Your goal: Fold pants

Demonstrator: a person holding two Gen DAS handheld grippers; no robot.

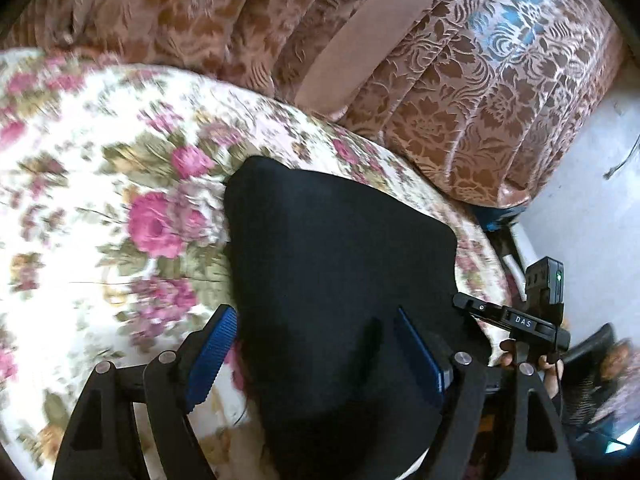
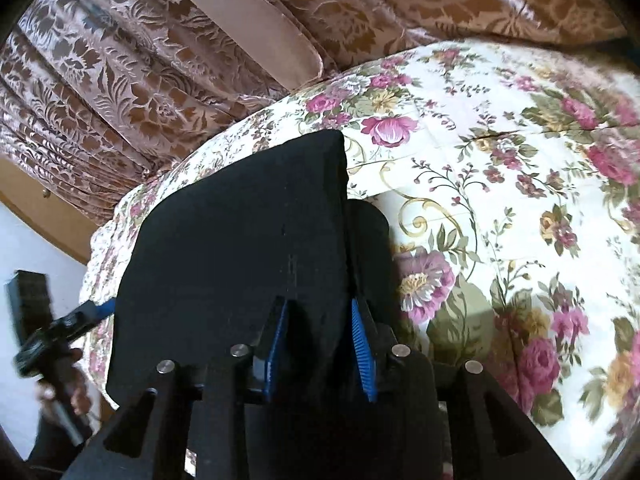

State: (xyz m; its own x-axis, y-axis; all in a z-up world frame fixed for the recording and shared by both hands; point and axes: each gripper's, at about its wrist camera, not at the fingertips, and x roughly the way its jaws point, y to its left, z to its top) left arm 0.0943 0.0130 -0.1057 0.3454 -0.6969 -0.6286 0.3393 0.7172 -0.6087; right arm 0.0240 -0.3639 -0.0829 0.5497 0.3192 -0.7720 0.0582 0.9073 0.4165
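Left wrist view: white letters "DAS" showed on the right gripper [image 1: 516, 320], just right of the black pants [image 1: 340, 264]. The pants, matte and folded into a blunt wedge, lay on the rose-printed quilted bedspread [image 1: 120, 184] near its right edge. The left gripper [image 1: 316, 360] stood wide open, straddling the cloth, ribbed blue pads [image 1: 210, 360] apart from it.

Right wrist view: the right gripper [image 2: 320, 344] was pinching the pants [image 2: 240, 232]; bare bedspread [image 2: 500, 200] spread right of them, brown brocade curtain [image 2: 120, 80] behind
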